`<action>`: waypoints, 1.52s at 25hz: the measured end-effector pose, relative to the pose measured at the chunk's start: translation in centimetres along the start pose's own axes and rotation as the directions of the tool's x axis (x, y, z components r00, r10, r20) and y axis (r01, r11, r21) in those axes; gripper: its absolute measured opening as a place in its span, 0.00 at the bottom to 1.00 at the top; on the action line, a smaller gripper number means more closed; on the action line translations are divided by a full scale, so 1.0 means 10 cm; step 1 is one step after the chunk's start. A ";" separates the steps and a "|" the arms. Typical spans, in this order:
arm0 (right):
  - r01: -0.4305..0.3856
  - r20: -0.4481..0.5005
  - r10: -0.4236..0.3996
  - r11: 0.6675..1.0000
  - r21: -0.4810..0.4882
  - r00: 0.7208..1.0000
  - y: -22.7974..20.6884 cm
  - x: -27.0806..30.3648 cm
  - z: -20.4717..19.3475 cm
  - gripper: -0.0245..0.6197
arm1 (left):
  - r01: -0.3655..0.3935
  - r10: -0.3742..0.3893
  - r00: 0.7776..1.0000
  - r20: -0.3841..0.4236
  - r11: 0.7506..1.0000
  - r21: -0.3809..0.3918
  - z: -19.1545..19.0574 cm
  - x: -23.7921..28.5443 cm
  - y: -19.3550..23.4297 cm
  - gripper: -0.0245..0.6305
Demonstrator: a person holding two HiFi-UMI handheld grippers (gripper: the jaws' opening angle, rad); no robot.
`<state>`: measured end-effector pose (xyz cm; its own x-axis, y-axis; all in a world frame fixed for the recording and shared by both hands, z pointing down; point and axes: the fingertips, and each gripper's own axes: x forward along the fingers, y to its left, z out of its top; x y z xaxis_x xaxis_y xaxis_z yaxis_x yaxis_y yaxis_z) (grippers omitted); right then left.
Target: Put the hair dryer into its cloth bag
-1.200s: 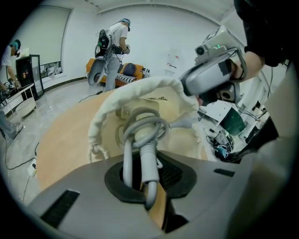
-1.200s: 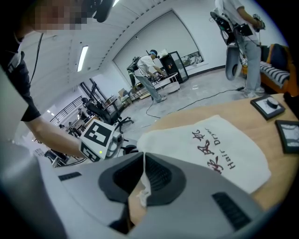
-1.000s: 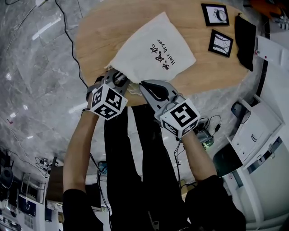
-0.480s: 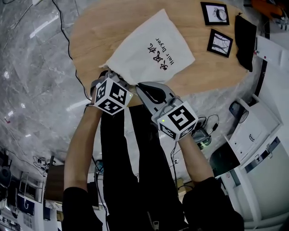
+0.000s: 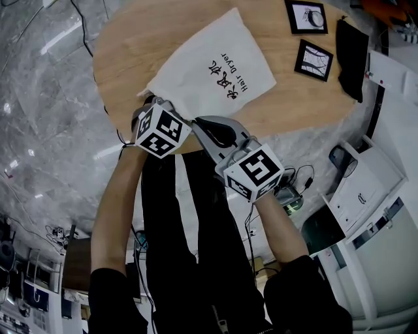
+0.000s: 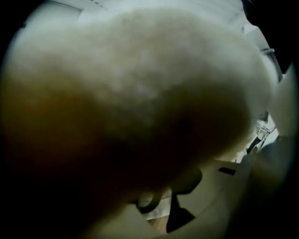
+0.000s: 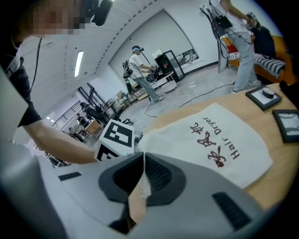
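As the right claw [image 7: 141, 163] pinches the cloth bag [image 5: 209, 72] at six o'clock — likely spreading its mouth — the left claw [image 5: 157, 104] is opening, cloth unpinched.

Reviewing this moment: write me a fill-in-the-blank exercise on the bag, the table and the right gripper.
1. The white cloth bag is printed "Hair ____".
2. It lies on a round ____ table.
3. The right gripper is ____ on a fold of the bag's cloth.
4. ____ black frames lie at the table's far edge.
Missing words: Dryer; wooden; shut; Two.
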<state>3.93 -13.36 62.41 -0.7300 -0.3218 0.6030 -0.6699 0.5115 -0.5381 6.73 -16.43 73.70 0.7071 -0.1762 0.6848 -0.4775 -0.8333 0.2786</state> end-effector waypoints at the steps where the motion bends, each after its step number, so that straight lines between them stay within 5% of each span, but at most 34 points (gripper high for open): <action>1: 0.001 -0.004 -0.001 1.000 -0.006 1.000 0.01 0.02 -0.01 0.07 | 0.003 -0.003 1.000 -0.008 1.000 -0.005 -0.02 -0.02 0.00 0.28; 6: 0.011 -0.007 -0.011 1.000 -0.021 1.000 0.04 0.05 -0.02 0.07 | 0.030 -0.030 1.000 0.007 0.998 -0.054 0.01 -0.25 -0.05 0.33; 15: 0.092 -0.068 -0.090 0.995 0.033 0.994 -0.10 0.18 -0.25 0.08 | -0.035 0.029 0.998 -0.055 0.992 -0.120 -0.30 -0.79 -0.06 0.33; 21: 0.135 -0.196 -0.125 0.990 0.038 0.973 -0.16 0.24 -0.49 0.30 | -0.117 0.119 0.993 -0.009 0.962 -0.246 -0.29 -1.27 -0.11 0.33; 26: 0.248 -0.041 -0.247 0.968 0.023 0.968 -0.09 -0.22 -0.07 0.28 | -0.225 0.250 0.966 0.059 0.933 -0.280 -0.02 -1.72 -0.16 0.33; 28: 0.269 0.019 -0.270 0.961 0.061 0.963 0.00 -0.47 0.12 0.15 | -0.249 0.286 0.953 0.096 0.924 -0.289 0.19 -1.88 -0.23 0.32; 33: 0.322 0.165 -0.332 0.943 0.088 0.929 0.31 -1.00 0.61 0.06 | -0.313 0.382 0.912 0.152 0.885 -0.346 0.80 -2.30 -0.36 0.11; 38: 0.363 0.241 -0.367 0.930 0.062 0.898 0.72 -1.37 1.01 0.05 | -0.388 0.456 0.878 0.146 0.856 -0.342 1.33 -2.69 -0.54 0.06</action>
<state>7.76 -13.35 44.30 -0.4428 -0.6689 0.5970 -0.8962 0.3094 -0.3180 -2.81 -14.19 44.81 0.4792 -0.6108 0.6303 -0.8612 -0.4657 0.2035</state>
